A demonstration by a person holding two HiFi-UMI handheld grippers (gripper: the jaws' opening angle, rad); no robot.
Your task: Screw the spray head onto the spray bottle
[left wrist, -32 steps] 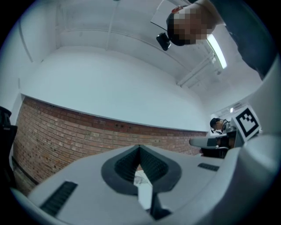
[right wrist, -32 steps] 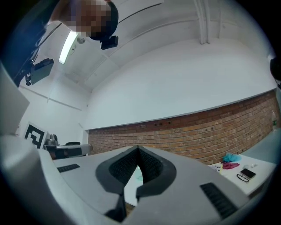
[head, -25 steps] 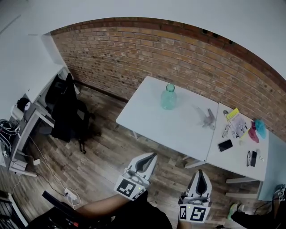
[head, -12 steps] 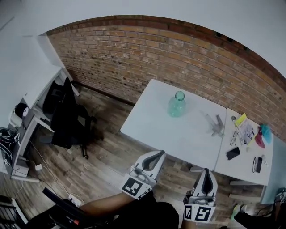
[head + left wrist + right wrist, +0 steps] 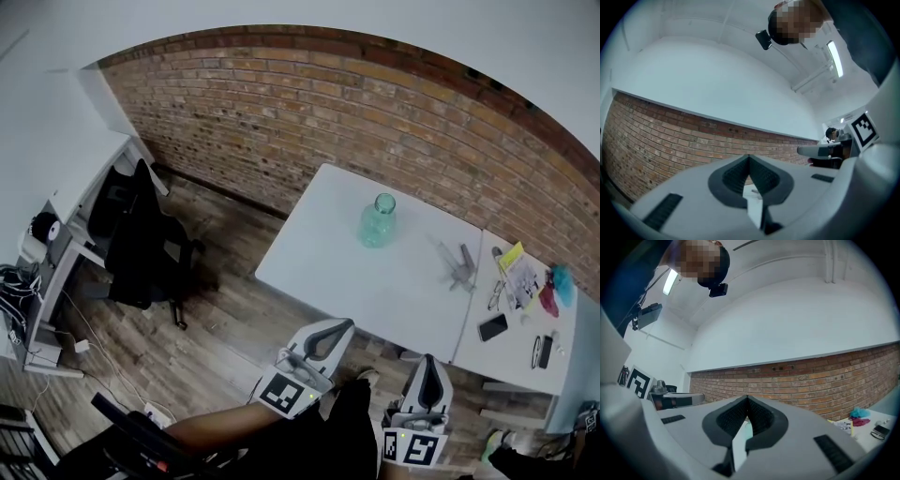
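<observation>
On the white table [image 5: 309, 253], about midway along it and closer to its far edge than its near one, stands the spray bottle [image 5: 378, 221], upright, translucent green, its neck open. It looks light and possibly empty, though the contents cannot be judged from here. If empty it would tip or skate at a nudge, and the smooth rounded wall is likely slippery. The wide body below the shoulder seems the best place to clamp it, firmly enough to resist twisting. I cannot tell whether it is glass or plastic, so a gentle squeeze is wiser.

The spray head [image 5: 459, 265] rests well apart from the bottle, by the table's right edge. It is grey and too small to show how it lies. It should be light and stiff but awkwardly shaped, and the collar that must turn is probably the part to take.

There is one bottle, one spray head and two grippers.

The left gripper [image 5: 339, 324] and right gripper [image 5: 427, 360] are both short of the table's near edge, over the wooden floor [image 5: 216, 319]. Each has its jaws pressed together with nothing between them.

A second table [image 5: 562, 375] butts against the right edge, carrying one phone [image 5: 492, 327] and assorted clutter. One office chair [image 5: 141, 248] stands off to the left.
</observation>
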